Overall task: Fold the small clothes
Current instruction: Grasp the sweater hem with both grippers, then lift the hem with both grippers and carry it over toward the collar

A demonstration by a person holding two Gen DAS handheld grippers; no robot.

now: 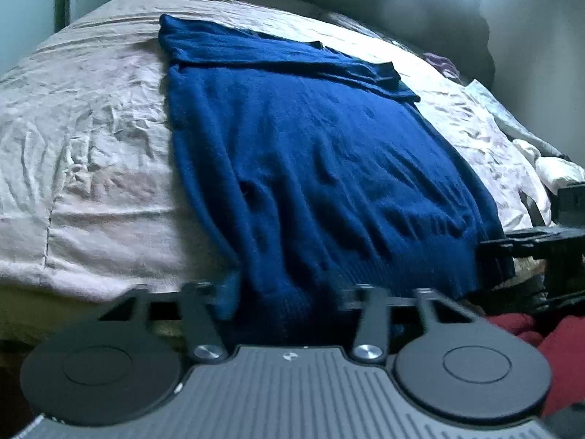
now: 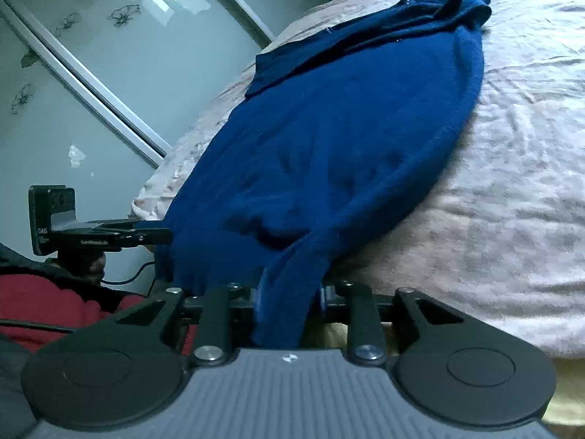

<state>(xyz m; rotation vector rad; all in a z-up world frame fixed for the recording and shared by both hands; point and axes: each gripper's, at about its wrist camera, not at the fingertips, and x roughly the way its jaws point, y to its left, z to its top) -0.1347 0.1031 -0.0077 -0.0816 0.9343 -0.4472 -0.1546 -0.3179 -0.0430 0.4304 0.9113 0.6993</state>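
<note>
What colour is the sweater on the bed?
The sweater is dark blue, plain, clearest in the left wrist view.

A blue sweater (image 1: pixel 310 168) lies flat on the pale bedspread (image 1: pixel 91 146), its hem between the left gripper (image 1: pixel 289 292) fingers; the right gripper (image 1: pixel 490 247) touches the hem's corner.

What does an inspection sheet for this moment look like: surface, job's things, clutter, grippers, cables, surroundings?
Surface: bed under a wrinkled pale cover.
Job's things: blue sweater laid flat, sleeves folded across its far end, hem hanging over the near edge.
Clutter: pale bundled cloth and a purple item at the bed's far side.
Grippers: left gripper and right gripper both at the hem; closure on it unclear.
Cables: black cable beneath the left gripper.
Surroundings: frosted flower-patterned sliding door.
</note>
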